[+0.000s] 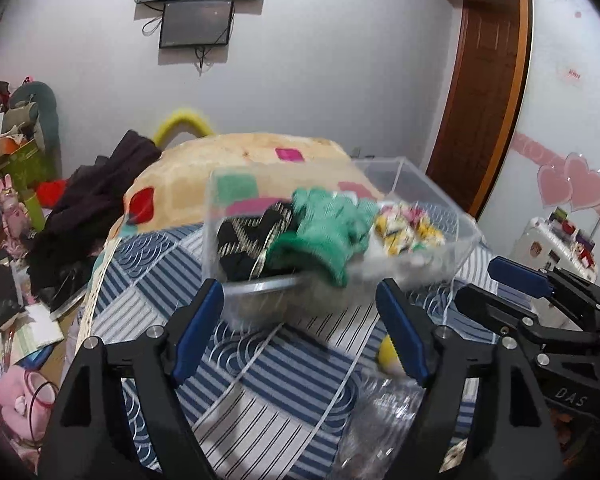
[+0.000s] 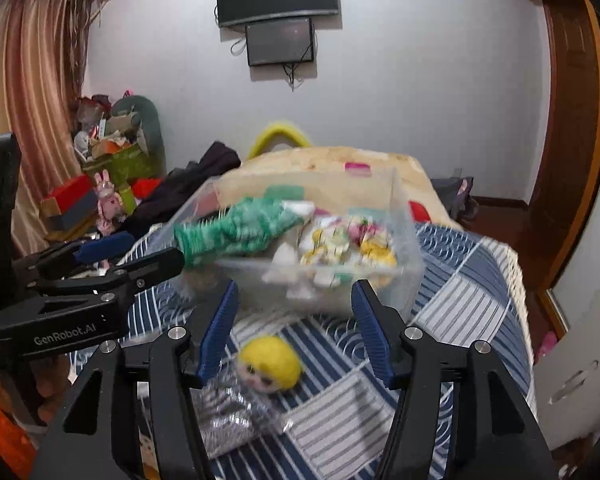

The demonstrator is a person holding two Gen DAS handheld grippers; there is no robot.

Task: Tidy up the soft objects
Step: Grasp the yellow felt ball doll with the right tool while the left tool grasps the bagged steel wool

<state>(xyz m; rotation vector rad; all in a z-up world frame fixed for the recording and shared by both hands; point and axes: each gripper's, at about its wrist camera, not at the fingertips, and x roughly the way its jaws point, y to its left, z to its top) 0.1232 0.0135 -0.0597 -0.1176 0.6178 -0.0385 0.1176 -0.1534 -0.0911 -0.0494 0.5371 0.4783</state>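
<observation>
1. Left wrist view: the left claw (image 1: pixel 299 326) stands with its jaws wide apart and nothing between them, just short of the clear plastic box (image 1: pixel 432 256) on the bed (image 1: pixel 148 292).
2. Inside the box, left to right: a black patterned cloth (image 1: pixel 252 240), a green knitted item (image 1: pixel 324 236) draped over the near rim, and a yellow-and-pink printed bundle (image 1: pixel 408 228). All are blurred.
3. The right claw (image 1: pixel 512 280) shows at the right edge; whether it is apart or together cannot be told from here.
4. Right wrist view: the right claw (image 2: pixel 294 326) is spread open and empty, near the box (image 2: pixel 404 276).
5. A yellow-haired doll (image 2: pixel 270 364) lies on the striped bedcover (image 2: pixel 460 312) between the fingers, beside a shiny crumpled bag (image 2: pixel 228 416).
6. The left claw (image 2: pixel 140 256) reaches in from the left, its tip beside the green knitted item (image 2: pixel 240 228).
</observation>
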